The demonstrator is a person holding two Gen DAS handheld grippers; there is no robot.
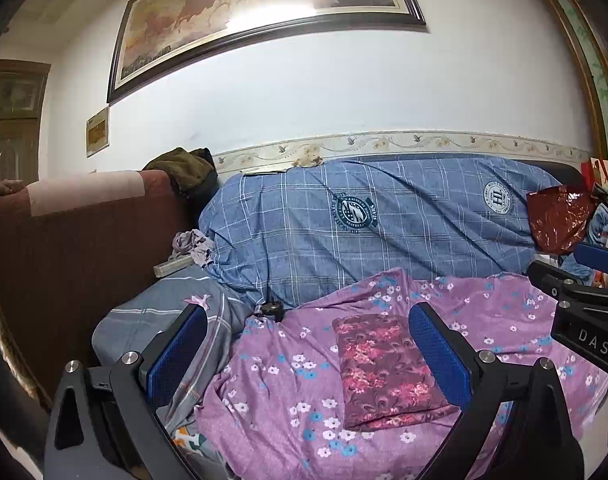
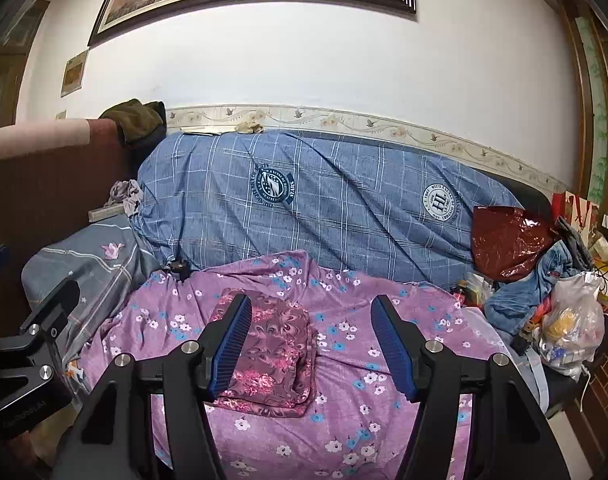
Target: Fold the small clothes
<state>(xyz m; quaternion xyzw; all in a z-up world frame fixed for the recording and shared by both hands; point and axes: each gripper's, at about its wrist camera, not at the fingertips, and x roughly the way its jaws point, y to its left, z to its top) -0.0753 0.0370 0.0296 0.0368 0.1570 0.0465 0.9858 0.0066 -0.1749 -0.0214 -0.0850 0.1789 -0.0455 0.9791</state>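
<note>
**Left wrist view: folded cloth done, or nearly**

Small dark-red flowered cloth [image 1: 384, 368] folded flat on purple sheet [image 1: 288, 392], mid-bed, nearer front edge. Left gripper [image 1: 308, 352] open, empty. Right gripper [image 2: 312, 344] open, empty, hanging over cloth. Could snag a corner and undo the fold if dropped carelessly. Cloth's near edge hidden behind fingers. Underside unseen.

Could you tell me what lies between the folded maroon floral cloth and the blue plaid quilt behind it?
Only the purple flowered sheet separates the folded cloth from the plaid quilt; both wrist views show it.
</note>
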